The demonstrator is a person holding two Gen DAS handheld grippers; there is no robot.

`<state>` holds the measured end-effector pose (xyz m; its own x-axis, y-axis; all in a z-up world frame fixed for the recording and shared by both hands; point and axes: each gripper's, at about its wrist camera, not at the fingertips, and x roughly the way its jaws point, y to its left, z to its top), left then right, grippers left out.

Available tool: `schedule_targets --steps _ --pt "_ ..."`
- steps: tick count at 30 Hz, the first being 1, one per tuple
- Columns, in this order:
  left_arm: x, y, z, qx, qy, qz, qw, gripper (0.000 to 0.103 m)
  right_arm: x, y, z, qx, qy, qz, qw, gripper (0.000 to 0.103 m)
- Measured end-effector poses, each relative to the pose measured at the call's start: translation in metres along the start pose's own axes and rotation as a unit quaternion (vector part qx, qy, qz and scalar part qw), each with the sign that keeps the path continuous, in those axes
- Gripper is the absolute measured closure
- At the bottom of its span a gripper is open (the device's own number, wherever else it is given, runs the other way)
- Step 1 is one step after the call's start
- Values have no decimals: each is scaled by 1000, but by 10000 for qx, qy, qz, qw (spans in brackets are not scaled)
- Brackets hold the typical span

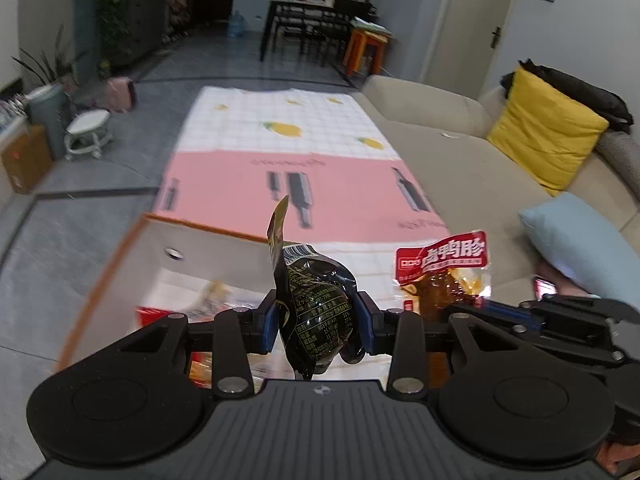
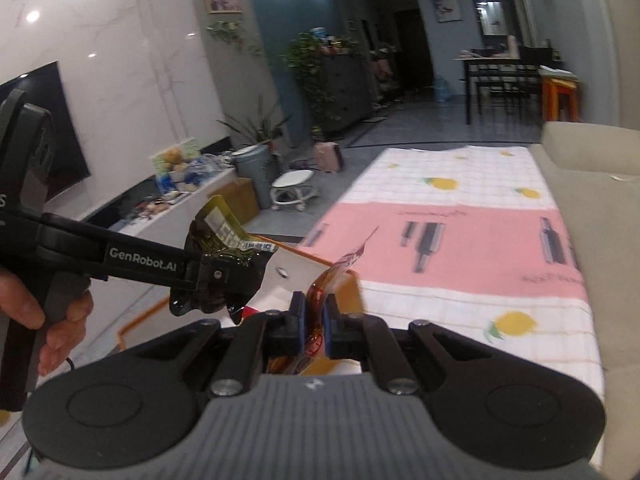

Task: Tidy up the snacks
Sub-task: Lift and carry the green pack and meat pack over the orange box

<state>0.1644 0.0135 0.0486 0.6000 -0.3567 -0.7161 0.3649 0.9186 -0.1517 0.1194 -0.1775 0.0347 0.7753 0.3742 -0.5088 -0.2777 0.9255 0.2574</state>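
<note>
At the far left of the left wrist view, a white box with an orange rim (image 1: 132, 236) is sitting at the near end of a cloth-covered table (image 1: 288, 128), with blurred snack packs inside it. Just right of that, the left gripper (image 1: 318, 320) is clamping a dark green snack packet (image 1: 316, 304) between its blue pads, the packet bulging between narrowly set jaws and its sealed top pointing up. Further right, a red-topped snack packet (image 1: 444, 268) is standing upright in the right gripper's pinch, in front of a beige sofa (image 1: 460, 160) carrying a yellow cushion (image 1: 548, 136) and a pale blue one.

In the right wrist view, a hand (image 2: 48, 320) at the left edge is gripping the left gripper's handle, and the left gripper (image 2: 224, 280) is reaching in sideways with the dark green snack packet (image 2: 224, 236) held above the white box (image 2: 292, 276). At centre, the right gripper (image 2: 314, 328) is squeezing the red-topped snack packet (image 2: 320, 292) edge-on, its jaws nearly closed on the thin wrapper. To the right, the table (image 2: 460, 248) and sofa (image 2: 600, 208) are stretching away
</note>
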Motion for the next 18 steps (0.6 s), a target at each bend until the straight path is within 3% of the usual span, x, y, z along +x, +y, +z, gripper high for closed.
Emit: schedule_targets --steps 11,18 --pt "2 62 8 -119 61 368 9992 59 65 56 41 -391 158 725 9965 99" --pt "33 99 3 -385 531 385 9971 59 120 66 51 -445 640 1017 9918 99"
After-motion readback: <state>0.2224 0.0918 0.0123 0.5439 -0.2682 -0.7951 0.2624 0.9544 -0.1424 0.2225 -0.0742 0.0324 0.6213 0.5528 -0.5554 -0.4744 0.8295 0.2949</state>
